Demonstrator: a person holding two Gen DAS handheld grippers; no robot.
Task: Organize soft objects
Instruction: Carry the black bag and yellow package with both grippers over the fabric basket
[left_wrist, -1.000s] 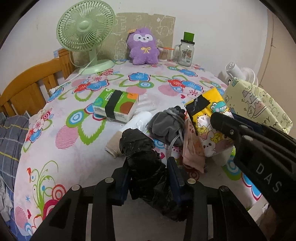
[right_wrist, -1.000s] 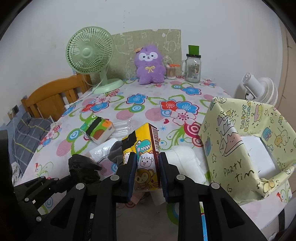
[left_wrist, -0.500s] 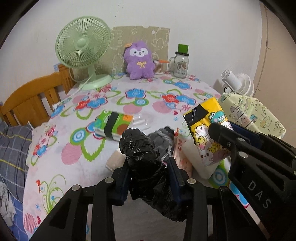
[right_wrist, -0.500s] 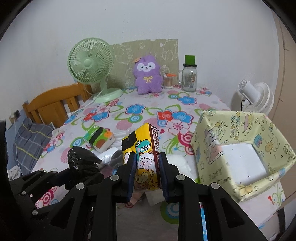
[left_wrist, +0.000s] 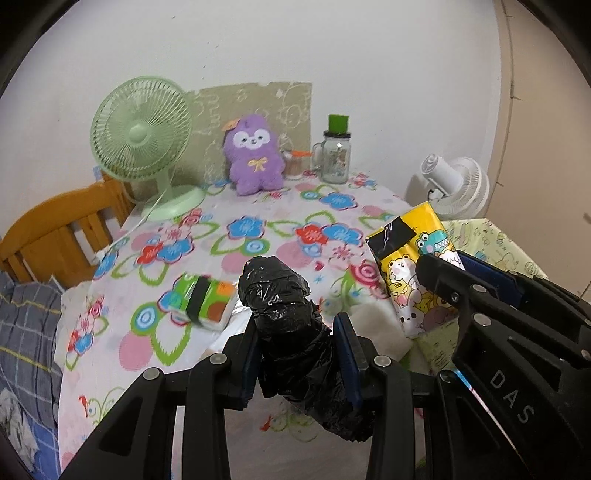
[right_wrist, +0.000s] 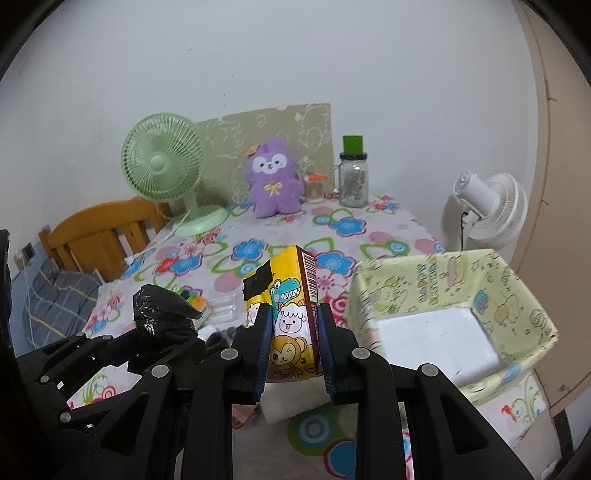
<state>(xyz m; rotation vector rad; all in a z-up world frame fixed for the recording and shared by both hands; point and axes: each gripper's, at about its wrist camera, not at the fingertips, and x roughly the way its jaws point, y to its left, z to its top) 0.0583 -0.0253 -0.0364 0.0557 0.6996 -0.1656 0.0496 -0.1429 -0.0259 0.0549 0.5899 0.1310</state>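
Lifting clear of the floral tablecloth (left_wrist: 258, 229), both claws have risen over the last second; the left gripper (left_wrist: 295, 354) stays clamped on a crumpled black plastic bag (left_wrist: 284, 306) that stands up between its pads and hangs out below them, and the right gripper (right_wrist: 293, 343) stays clamped on a yellow cartoon-print tissue pack (right_wrist: 288, 295), held upright; the clutter that sat just ahead of the left claw a second ago now lies lower and farther off, so by my reading the pick-up is done and the carry to the bin has begun; the green tissue pack (left_wrist: 203, 302) lies on the cloth ahead and left of the left claw, blurred; only the right wrist view shows the open mouth and white floor of the pale green cartoon-print fabric bin (right_wrist: 480, 280), ahead and right of the right claw; the left wrist view catches just a strip of its side beyond the right gripper, but shows the taped top of the yellow pack
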